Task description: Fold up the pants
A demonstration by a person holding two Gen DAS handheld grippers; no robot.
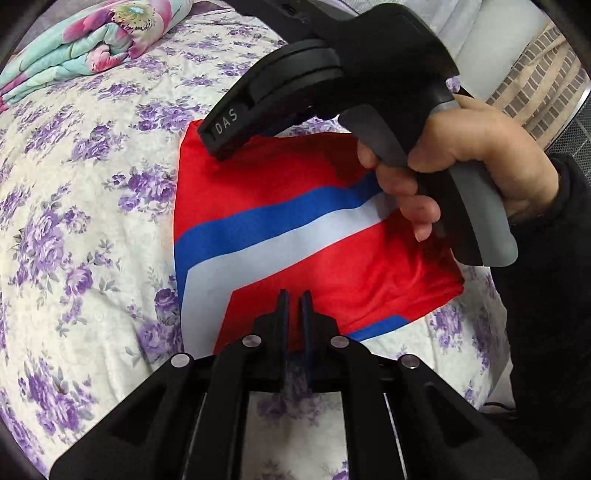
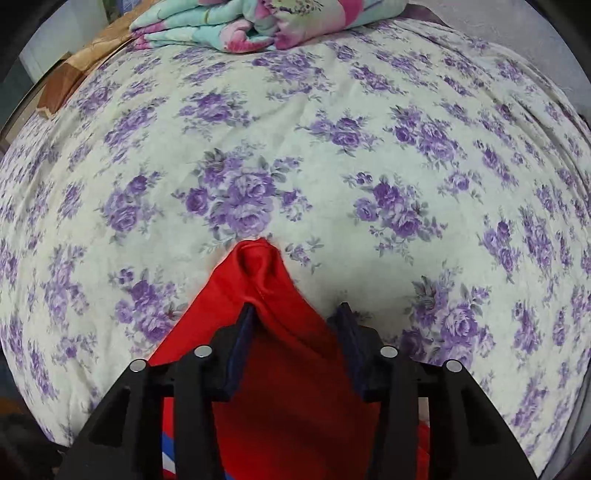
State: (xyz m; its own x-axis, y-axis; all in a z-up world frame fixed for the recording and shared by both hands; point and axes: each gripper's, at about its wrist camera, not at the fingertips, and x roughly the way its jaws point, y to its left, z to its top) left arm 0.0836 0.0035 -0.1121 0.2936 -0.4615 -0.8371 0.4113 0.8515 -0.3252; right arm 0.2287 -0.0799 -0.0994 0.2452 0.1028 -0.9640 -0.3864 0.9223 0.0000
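The pants [image 1: 295, 177] are red with a blue and a white stripe and lie folded into a flat packet on the flowered bed sheet [image 1: 92, 221]. My left gripper [image 1: 294, 297] hovers over the packet's near edge with its fingers almost together; I see no cloth pinched between them. A hand [image 1: 480, 155] holds my right gripper [image 1: 221, 155], whose tip rests at the packet's far left corner. In the right wrist view the right gripper [image 2: 297, 310] stands open, a raised red corner of the pants [image 2: 280, 369] running between its fingers.
A folded floral quilt [image 1: 92, 40] lies at the far end of the bed, also seen as the quilt [image 2: 240, 22] in the right wrist view. A brown wooden piece [image 2: 62, 88] borders the sheet [image 2: 295, 147] at far left. A dark sleeve [image 1: 546, 295] fills the right side.
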